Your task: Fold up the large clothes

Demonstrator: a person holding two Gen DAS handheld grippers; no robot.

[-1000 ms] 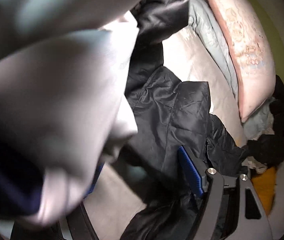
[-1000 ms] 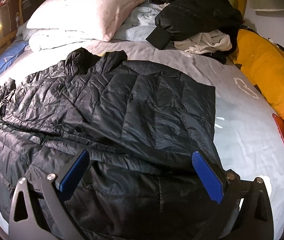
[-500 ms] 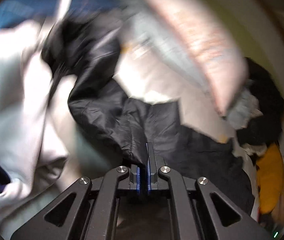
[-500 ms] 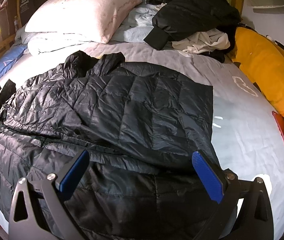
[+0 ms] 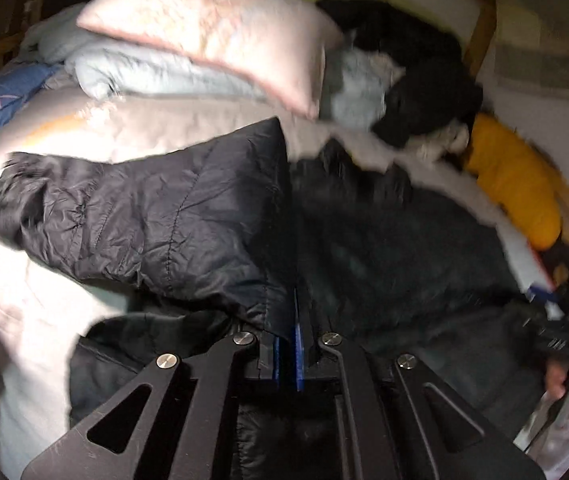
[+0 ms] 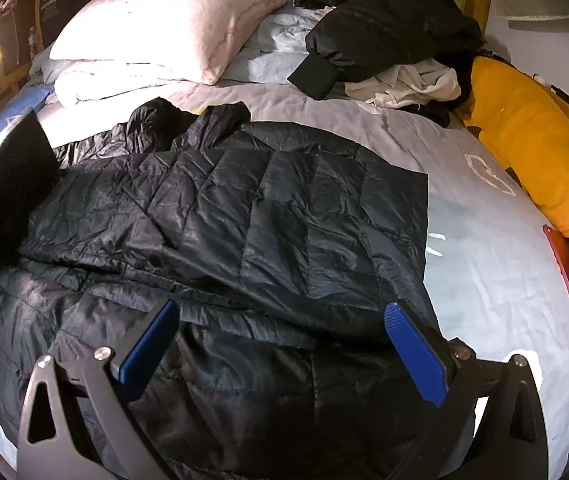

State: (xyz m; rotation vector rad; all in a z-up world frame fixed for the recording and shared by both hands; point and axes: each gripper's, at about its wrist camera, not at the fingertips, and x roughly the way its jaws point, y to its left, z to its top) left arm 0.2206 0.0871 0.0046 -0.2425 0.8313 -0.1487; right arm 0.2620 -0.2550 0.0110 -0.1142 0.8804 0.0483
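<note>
- The left gripper (image 5: 287,344) is clenched on a fold of the black quilted jacket (image 5: 172,216), its blue pads pressed together with the fabric pinched between them; the lifted fold rises ahead of the fingers and drapes off to the left.
- The right gripper (image 6: 280,344) stands released, its jaws wide apart over the jacket (image 6: 244,216), with nothing between them.
- Just ahead of the right gripper the jacket lies spread across the grey bedsheet (image 6: 484,264), partly doubled over itself.
- Further ahead and to the right lies a yellow cushion (image 6: 532,160).
- Farthest off, a pink pillow (image 6: 164,24) rests on pale bedding to the left, and a heap of dark clothes (image 6: 384,20) lies beside it to the right.
</note>
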